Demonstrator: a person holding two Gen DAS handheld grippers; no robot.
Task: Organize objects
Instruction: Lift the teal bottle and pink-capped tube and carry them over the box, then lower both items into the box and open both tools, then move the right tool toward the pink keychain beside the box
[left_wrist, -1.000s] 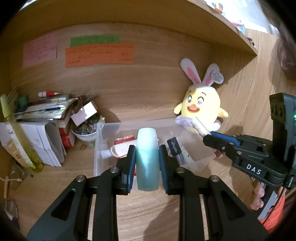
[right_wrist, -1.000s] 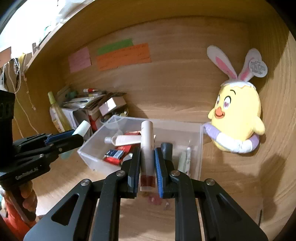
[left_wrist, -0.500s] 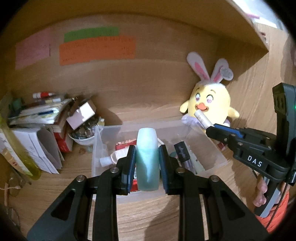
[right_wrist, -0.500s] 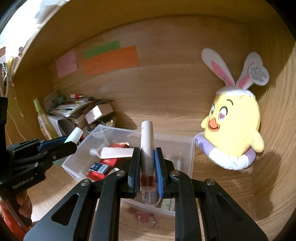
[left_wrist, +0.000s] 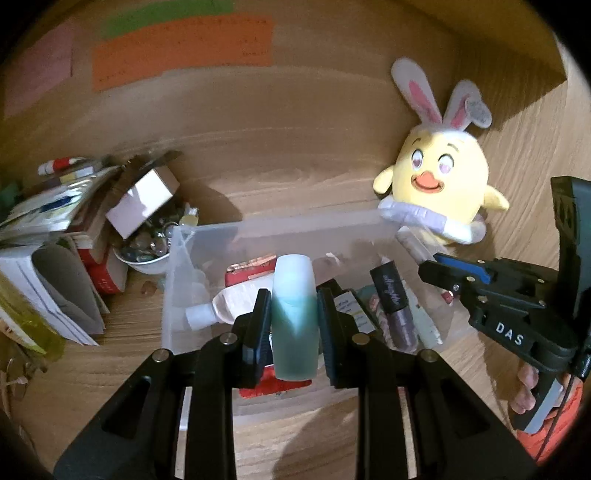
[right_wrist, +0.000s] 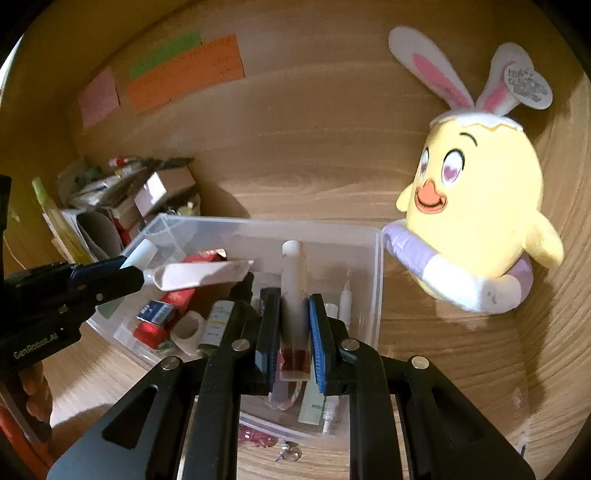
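While the left gripper (left_wrist: 294, 325) is clamped on a pale teal bottle (left_wrist: 294, 317), the left wrist view has it hanging over the clear plastic bin (left_wrist: 173, 295), which already holds a white tube (left_wrist: 236, 306), a red packet and a dark-capped vial (left_wrist: 393, 306). I judge the step in hand to be dropping items into the bin; next the jaws need to lower between those contents and part. Beyond sits a wooden desk (left_wrist: 295, 192) inside a wooden alcove, with paper clutter (left_wrist: 55, 258) at left and a yellow plush chick (left_wrist: 439, 184) at right.

From the right wrist view, the right gripper (right_wrist: 293, 332) is closed on a slim whitish tube (right_wrist: 293, 295) with red at its base, held above the bin's right half (right_wrist: 376, 295). It calls for the same descent and release, clear of the bin wall. Coloured notes (right_wrist: 184, 74) are stuck on the back panel.
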